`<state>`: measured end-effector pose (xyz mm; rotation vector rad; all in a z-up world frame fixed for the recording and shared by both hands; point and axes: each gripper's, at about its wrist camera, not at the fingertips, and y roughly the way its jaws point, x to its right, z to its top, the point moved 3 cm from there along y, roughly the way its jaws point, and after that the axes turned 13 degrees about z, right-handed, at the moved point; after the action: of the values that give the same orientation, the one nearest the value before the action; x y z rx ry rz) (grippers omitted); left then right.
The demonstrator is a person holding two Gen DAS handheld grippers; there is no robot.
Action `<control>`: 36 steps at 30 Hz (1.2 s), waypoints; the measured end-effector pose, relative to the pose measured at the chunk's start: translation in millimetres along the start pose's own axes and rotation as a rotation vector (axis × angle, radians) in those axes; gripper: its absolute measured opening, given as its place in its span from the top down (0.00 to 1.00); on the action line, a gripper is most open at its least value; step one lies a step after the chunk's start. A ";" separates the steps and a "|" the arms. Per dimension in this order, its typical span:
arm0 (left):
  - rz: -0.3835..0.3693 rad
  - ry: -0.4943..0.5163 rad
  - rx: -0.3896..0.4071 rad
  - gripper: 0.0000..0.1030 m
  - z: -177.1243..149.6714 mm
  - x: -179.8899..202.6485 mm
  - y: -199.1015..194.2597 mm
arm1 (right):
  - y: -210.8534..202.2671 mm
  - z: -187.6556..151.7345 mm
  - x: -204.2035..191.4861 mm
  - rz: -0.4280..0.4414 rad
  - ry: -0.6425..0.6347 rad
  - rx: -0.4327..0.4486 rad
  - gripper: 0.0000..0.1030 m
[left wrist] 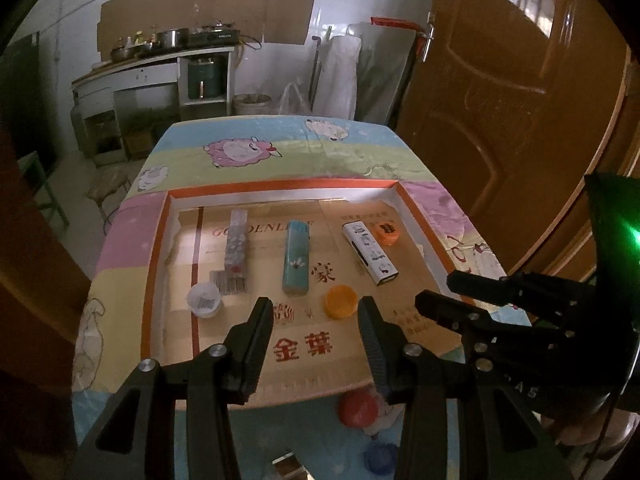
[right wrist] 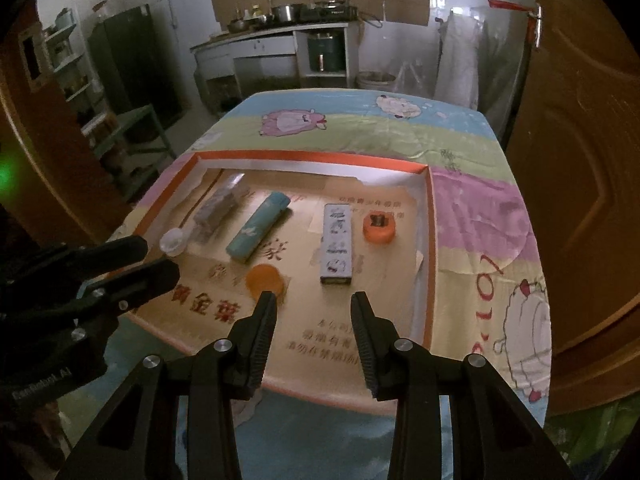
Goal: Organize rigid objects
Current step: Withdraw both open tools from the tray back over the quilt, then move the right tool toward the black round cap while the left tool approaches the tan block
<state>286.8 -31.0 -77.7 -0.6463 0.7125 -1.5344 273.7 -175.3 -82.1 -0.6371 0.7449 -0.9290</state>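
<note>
**Both tongs hanging open over the tray**

Left gripper (left wrist: 316,306) and right gripper (right wrist: 313,302) are both spread wide with nothing between their ribbed black fingers, and we've got them hovering over the near edge of the shallow cardboard tray (left wrist: 154,248). It's a flat box lid with an orange rim, white inner walls and a tan printed floor with red Chinese characters.

Inside, we can see three long boxy things lying flat in a row, well apart from each other: a grey patterned rectangular box (left wrist: 237,242) on the left, a teal box (left wrist: 298,256) with rounded corners and a small flower print in the middle, and a white box (left wrist: 370,252) with dark cartoon prints on the right. Just beside the far end of the white one sits an orange round cap (left wrist: 387,233) with a dark mark on top. Nearer to us, a smooth orange-yellow cap (left wrist: 341,301) sits between the teal and white boxes, and a translucent white cap (left wrist: 204,300) touches the grey box's near end.

Outside the tray, on the sheep-print cloth (left wrist: 240,148), we spot a red cap (left wrist: 358,408) and a blue cap (left wrist: 378,456) under the left tongs.
</note>
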 end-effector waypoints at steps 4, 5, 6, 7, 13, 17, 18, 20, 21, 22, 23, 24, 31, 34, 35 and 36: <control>0.002 -0.010 0.012 0.57 -6.4 -4.9 -11.2 | -9.1 -7.4 -9.5 -0.002 -0.002 0.011 0.62; 0.002 -0.014 0.014 0.57 -8.3 -6.4 -14.0 | -11.4 -9.6 -12.3 -0.003 -0.003 0.014 0.62; 0.002 -0.018 0.017 0.57 -10.0 -7.8 -17.0 | -14.1 -12.1 -15.6 -0.003 -0.004 0.018 0.62; 0.002 -0.021 0.019 0.57 -12.1 -9.1 -20.1 | -15.8 -14.0 -17.9 -0.003 -0.004 0.021 0.62; 0.008 -0.034 0.036 0.57 -23.0 -14.5 -37.7 | -29.7 -28.1 -33.6 -0.002 -0.006 0.043 0.62; 0.011 -0.036 0.053 0.57 -29.3 -16.3 -49.5 | -39.9 -36.0 -41.9 -0.005 -0.010 0.057 0.62; 0.012 -0.034 0.058 0.57 -31.1 -16.3 -53.2 | -43.1 -38.2 -44.4 -0.009 -0.013 0.060 0.62; 0.014 -0.033 0.063 0.57 -33.5 -16.2 -57.7 | -49.3 -42.4 -49.3 -0.013 -0.019 0.066 0.62; 0.013 -0.033 0.067 0.57 -35.7 -16.6 -60.9 | -51.7 -44.1 -51.3 -0.014 -0.020 0.069 0.62; 0.011 -0.034 0.072 0.58 -37.7 -16.9 -64.2 | -55.2 -46.8 -53.6 -0.014 -0.022 0.073 0.62; 0.010 -0.036 0.075 0.57 -40.0 -17.3 -67.0 | -58.1 -49.3 -56.1 -0.014 -0.024 0.076 0.62; 0.009 -0.037 0.079 0.57 -42.1 -17.7 -70.2 | -60.5 -51.3 -58.1 -0.014 -0.025 0.079 0.62; 0.006 -0.037 0.088 0.57 -62.4 -23.2 -85.8 | -78.1 -69.7 -74.5 -0.015 -0.037 0.101 0.62; 0.005 -0.038 0.088 0.57 -67.2 -24.4 -88.8 | -83.1 -77.4 -80.9 -0.013 -0.040 0.107 0.62; 0.005 -0.038 0.089 0.57 -67.0 -24.4 -88.7 | -84.6 -81.2 -83.6 -0.013 -0.042 0.108 0.62; 0.003 -0.040 0.091 0.57 -69.8 -25.0 -90.1 | -85.7 -83.9 -85.2 -0.014 -0.044 0.109 0.62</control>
<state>177.5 2.7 -54.5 -0.6055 0.6099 -1.5376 133.8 -153.7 -42.3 -0.5656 0.6465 -0.9583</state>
